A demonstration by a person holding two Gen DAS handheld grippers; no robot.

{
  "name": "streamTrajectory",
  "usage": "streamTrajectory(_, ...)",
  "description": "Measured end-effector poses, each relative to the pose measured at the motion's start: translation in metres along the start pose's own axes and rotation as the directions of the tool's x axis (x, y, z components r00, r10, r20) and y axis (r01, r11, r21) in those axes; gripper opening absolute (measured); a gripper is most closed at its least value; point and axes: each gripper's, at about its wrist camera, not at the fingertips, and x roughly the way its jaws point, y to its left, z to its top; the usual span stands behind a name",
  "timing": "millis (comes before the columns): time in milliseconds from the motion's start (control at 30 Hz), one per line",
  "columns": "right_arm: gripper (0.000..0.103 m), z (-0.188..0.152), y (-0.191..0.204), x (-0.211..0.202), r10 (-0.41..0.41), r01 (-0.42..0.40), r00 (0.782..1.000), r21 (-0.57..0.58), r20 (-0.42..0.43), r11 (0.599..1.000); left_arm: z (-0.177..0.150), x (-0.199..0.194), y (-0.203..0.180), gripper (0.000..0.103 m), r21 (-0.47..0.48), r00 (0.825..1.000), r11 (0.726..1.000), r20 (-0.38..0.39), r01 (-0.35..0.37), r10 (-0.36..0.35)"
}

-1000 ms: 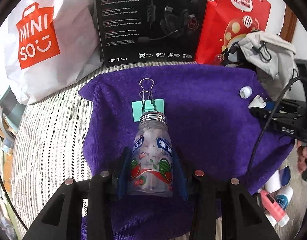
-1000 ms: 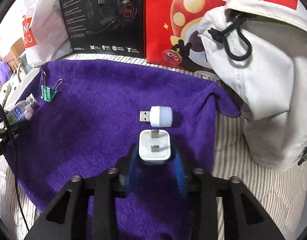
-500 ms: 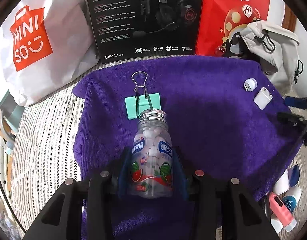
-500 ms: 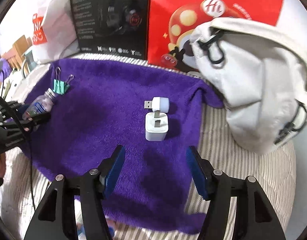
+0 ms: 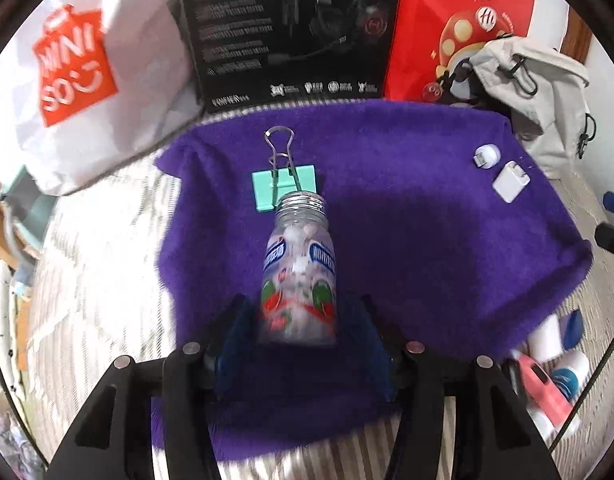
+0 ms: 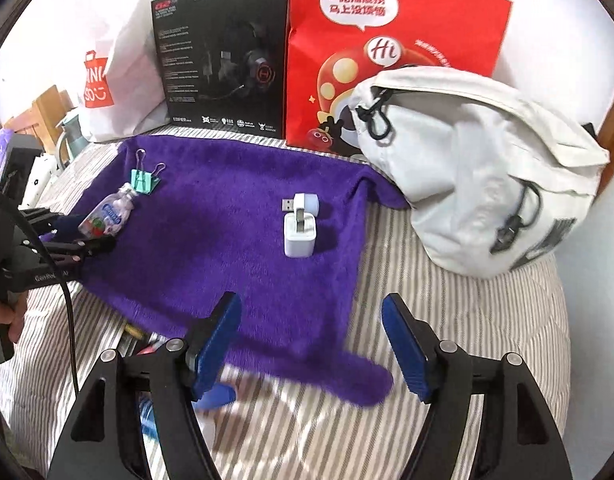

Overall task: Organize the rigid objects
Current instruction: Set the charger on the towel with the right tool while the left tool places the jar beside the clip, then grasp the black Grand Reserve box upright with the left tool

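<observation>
A clear candy bottle [image 5: 299, 272] with a watermelon label lies on the purple towel [image 5: 427, 260], its metal neck against a teal binder clip [image 5: 285, 190]. My left gripper [image 5: 301, 332] is open, its blue pads standing off either side of the bottle's base. A white charger plug [image 6: 300, 236] and a small USB light [image 6: 305, 204] lie together on the towel's right part. My right gripper [image 6: 311, 340] is open and holds nothing, back over the towel's near edge. In the right wrist view, the bottle [image 6: 109, 216] and clip [image 6: 144, 182] sit far left.
A white Miniso bag [image 5: 75, 64], a black headset box [image 5: 295, 28] and a red paper bag [image 6: 387, 40] stand along the back. A grey-white cloth bag [image 6: 487, 168] sits right of the towel. Small tubes and a pink item [image 5: 547, 392] lie on the striped bedding near the towel's front right corner.
My left gripper opened and let go of the bottle, which now rests by the clip. My right gripper released the charger and drew back toward the towel's near edge.
</observation>
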Motion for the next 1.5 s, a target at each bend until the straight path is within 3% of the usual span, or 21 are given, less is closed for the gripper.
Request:
streamTrajectory(67, 0.078, -0.009, -0.002, -0.012, -0.001, 0.001, 1.000, 0.013, 0.014, 1.000, -0.008, -0.019, -0.005, 0.065, 0.006, 1.000, 1.000, 0.027, 0.015, -0.015)
streamTrajectory(100, 0.080, -0.014, -0.004, -0.020, 0.009, -0.009, 1.000, 0.026, 0.024, 1.000, -0.012, -0.025, -0.008, 0.076, 0.013, 0.999, 1.000, 0.034, 0.022, -0.022)
streamTrajectory(133, 0.082, -0.020, -0.006, -0.027, 0.020, -0.022, 0.999, 0.041, 0.034, 0.999, -0.019, -0.034, -0.015, 0.077, 0.027, 0.999, 0.999, 0.046, 0.028, -0.029)
streamTrajectory(300, 0.083, -0.051, -0.020, -0.052, 0.065, -0.071, 0.997, 0.125, 0.048, 0.990, -0.053, -0.043, -0.039, 0.077, 0.042, 0.996, 0.996, 0.038, 0.082, -0.084)
streamTrajectory(500, 0.083, -0.084, -0.023, -0.068, 0.047, -0.050, 0.999, 0.167, 0.024, 0.985, -0.082, -0.027, -0.060, 0.077, 0.011, 0.989, 0.989, -0.001, 0.151, -0.151)
streamTrajectory(733, 0.083, -0.113, -0.021, -0.075, 0.062, -0.061, 0.998, 0.201, 0.001, 0.978, -0.086, -0.016, -0.069, 0.080, -0.009, 0.991, 0.991, -0.011, 0.135, -0.135)
streamTrajectory(867, 0.083, -0.118, -0.017, -0.070, 0.077, -0.071, 0.997, 0.204, -0.020, 0.976, -0.087, -0.015, -0.080, 0.079, 0.031, 0.996, 0.996, -0.012, 0.089, -0.088)
streamTrajectory(1000, 0.083, -0.118, -0.011, -0.066, 0.087, -0.080, 0.996, 0.193, -0.029, 0.978, -0.086, -0.011, -0.079, 0.079, 0.007, 0.996, 0.996, -0.020, 0.090, -0.090)
streamTrajectory(1133, 0.083, -0.117, -0.002, -0.062, 0.100, -0.092, 0.994, 0.172, -0.039, 0.981, -0.088, -0.008, -0.091, 0.079, 0.059, 1.000, 0.998, -0.010, 0.020, -0.019)
streamTrajectory(1500, 0.083, -0.123, 0.009, -0.052, 0.107, -0.097, 0.993, 0.163, -0.052, 0.982, -0.097, -0.012, -0.068, 0.079, 0.020, 0.999, 0.999, 0.035, 0.026, -0.026)
